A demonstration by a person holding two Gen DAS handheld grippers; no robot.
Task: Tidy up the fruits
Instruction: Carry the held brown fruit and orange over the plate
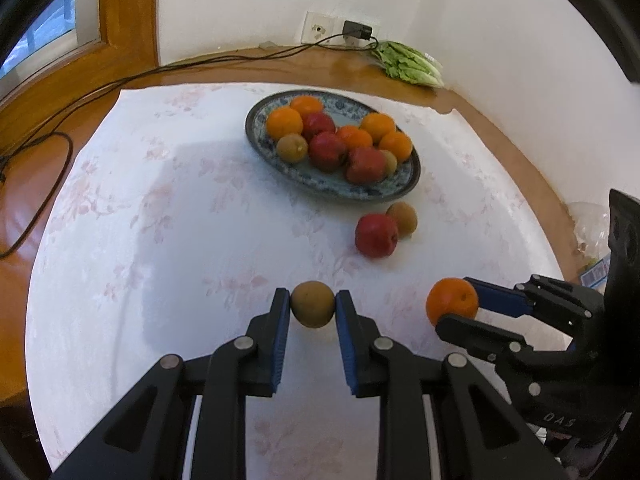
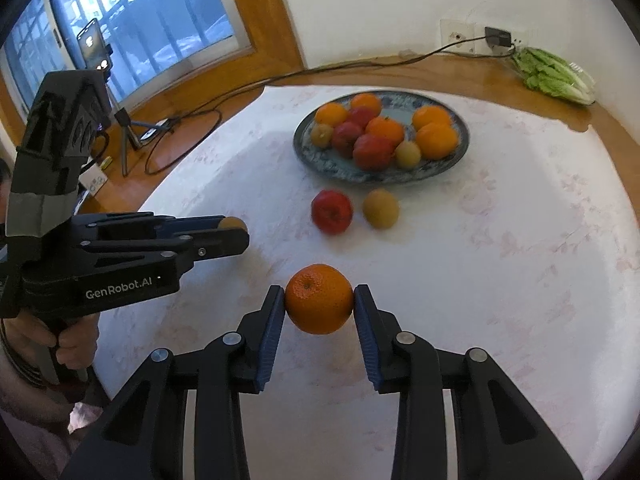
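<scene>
My left gripper (image 1: 313, 305) is shut on a brown kiwi (image 1: 312, 304), held just above the white cloth; from the right wrist view that gripper (image 2: 234, 232) shows at the left with the kiwi (image 2: 232, 223) peeking out. My right gripper (image 2: 319, 300) is shut on an orange (image 2: 319, 298), its pads pressing both sides; in the left wrist view this gripper (image 1: 456, 308) and orange (image 1: 452, 300) sit at the right. A blue patterned plate (image 1: 412, 178) (image 2: 462, 148) farther back holds several oranges, red apples and kiwis. A loose red apple (image 1: 376, 235) (image 2: 332, 211) and a kiwi (image 1: 403, 218) (image 2: 381, 208) lie in front of the plate.
The round table carries a white floral cloth (image 1: 140, 220). A bag of lettuce (image 1: 412, 64) (image 2: 556, 74) lies at the back by a wall socket with a charger (image 1: 358, 30). Cables (image 1: 60, 120) trail at the left. A phone on a tripod (image 2: 94, 46) stands by the window. A hand (image 2: 72, 344) holds the left gripper's handle.
</scene>
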